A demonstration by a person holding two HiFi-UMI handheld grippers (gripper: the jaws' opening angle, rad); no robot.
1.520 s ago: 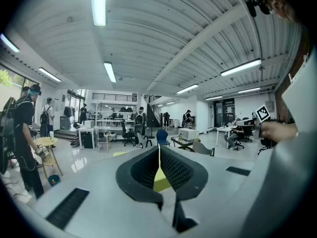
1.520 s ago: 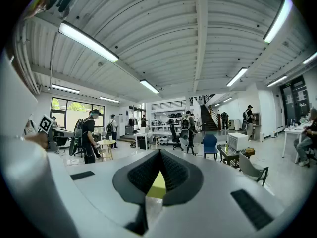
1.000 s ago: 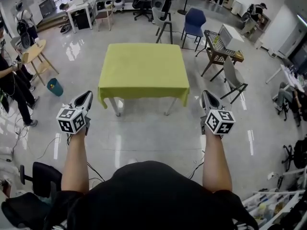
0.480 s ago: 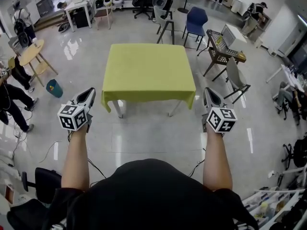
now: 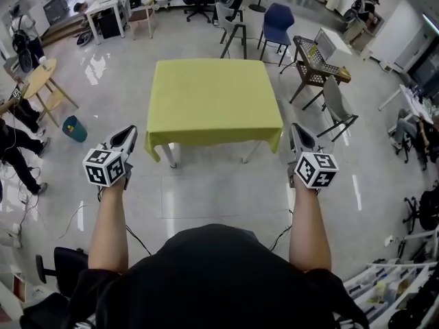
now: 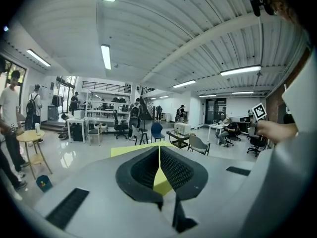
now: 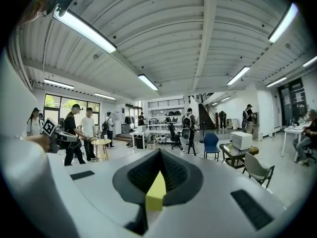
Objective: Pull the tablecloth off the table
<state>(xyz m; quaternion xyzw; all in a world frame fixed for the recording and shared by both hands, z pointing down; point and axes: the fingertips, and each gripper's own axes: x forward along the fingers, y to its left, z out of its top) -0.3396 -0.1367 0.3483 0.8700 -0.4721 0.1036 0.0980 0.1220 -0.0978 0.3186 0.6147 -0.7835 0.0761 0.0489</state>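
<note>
A yellow-green tablecloth [image 5: 214,101] covers a small square table whose white legs [image 5: 169,155] show below the front hem. My left gripper [image 5: 129,131] hovers off the cloth's front left corner, shut and holding nothing. My right gripper [image 5: 295,128] hovers off the front right corner, also shut and holding nothing. Neither touches the cloth. In the left gripper view the shut left gripper [image 6: 159,148] points at the tablecloth [image 6: 130,150], seen as a yellow strip beyond it. In the right gripper view a sliver of the tablecloth [image 7: 156,192] shows below the shut right gripper [image 7: 159,152].
Behind the table stand a blue chair [image 5: 278,22] and a grey stool [image 5: 234,29]. A wire-top side table [image 5: 312,59] and a grey chair [image 5: 336,108] are to its right. A round wooden table [image 5: 38,77], a teal bin [image 5: 74,129] and people are at the left.
The table has come a little nearer and sits more centred between the grippers. Both grippers keep the same pose, shut. The person at the left has shifted toward the frame's edge.
</note>
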